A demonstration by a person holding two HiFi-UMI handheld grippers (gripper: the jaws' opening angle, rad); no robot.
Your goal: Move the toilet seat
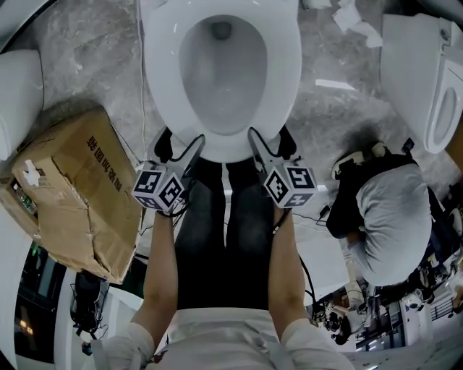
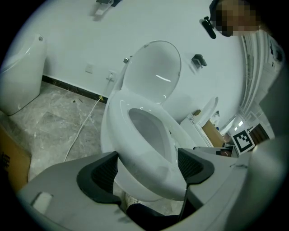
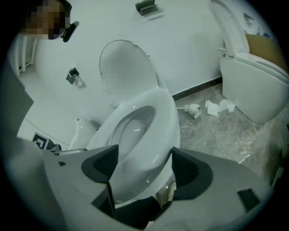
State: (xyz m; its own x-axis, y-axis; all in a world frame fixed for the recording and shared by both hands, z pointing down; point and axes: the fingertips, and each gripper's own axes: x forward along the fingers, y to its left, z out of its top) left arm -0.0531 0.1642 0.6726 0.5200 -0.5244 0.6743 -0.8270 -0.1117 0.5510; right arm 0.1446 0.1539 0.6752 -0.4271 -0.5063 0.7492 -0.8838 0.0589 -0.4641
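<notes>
Three toilets (image 1: 163,65) (image 1: 18,94) (image 1: 416,65), two grippers (image 1: 189,148) (image 1: 257,144), one box (image 1: 72,181) near left, one person (image 1: 394,217) near right.

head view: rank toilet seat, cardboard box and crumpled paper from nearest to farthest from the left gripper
1. toilet seat, between the jaws of the left gripper
2. cardboard box, just to its left
3. crumpled paper, far upper right on the floor
</notes>
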